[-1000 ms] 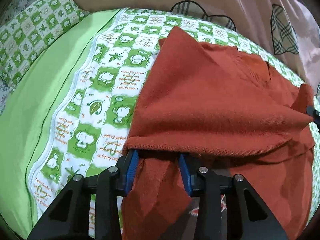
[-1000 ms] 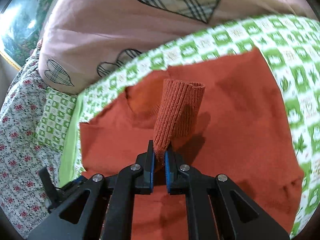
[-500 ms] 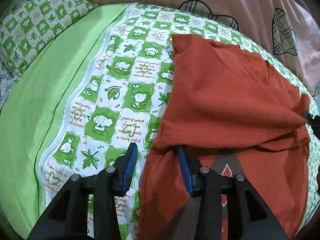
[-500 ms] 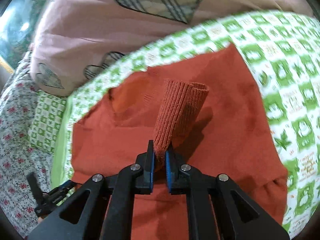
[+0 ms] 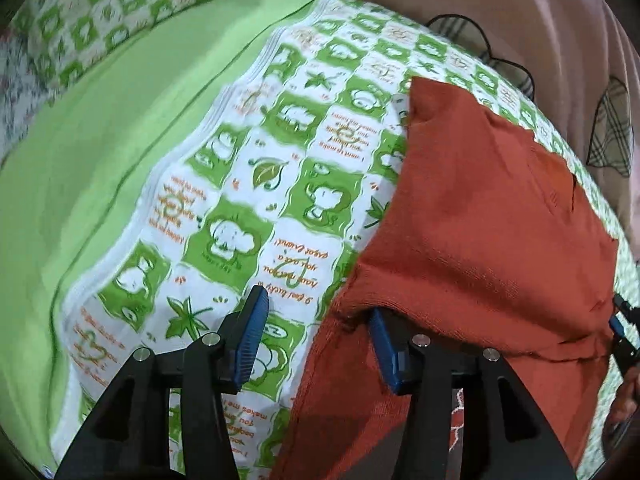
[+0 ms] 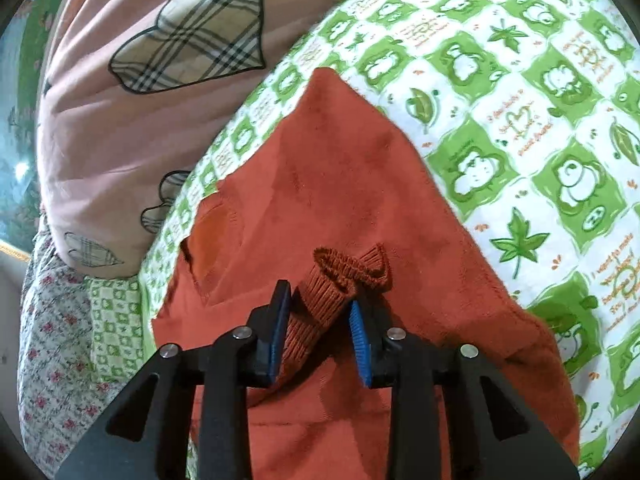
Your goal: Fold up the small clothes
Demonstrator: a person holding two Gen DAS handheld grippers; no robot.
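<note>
A rust-orange knit sweater point(image 5: 480, 240) lies on the green-and-white printed bedsheet point(image 5: 280, 184), its upper part folded over. My left gripper point(image 5: 318, 332) hovers at the sweater's left edge with its jaws opening. The fold's edge drapes over the right pad, the left pad stands over bare sheet, and nothing is pinched. In the right wrist view the sweater point(image 6: 340, 184) fills the middle. Its ribbed cuff point(image 6: 332, 280) slumps between the opening jaws of my right gripper point(image 6: 320, 332), leaning on the left pad and clear of the right one.
A pink quilt with plaid heart patches point(image 6: 140, 120) is bunched along the far side of the bed. A checked green pillow point(image 5: 100, 12) and a plain green sheet point(image 5: 100, 160) lie to the left. Floral fabric point(image 6: 52, 340) hangs at the bed's edge.
The right jaws have parted and the upright cuff has sagged onto the sweater. The left jaws have widened and slid left, and the folded part now lies flat.
</note>
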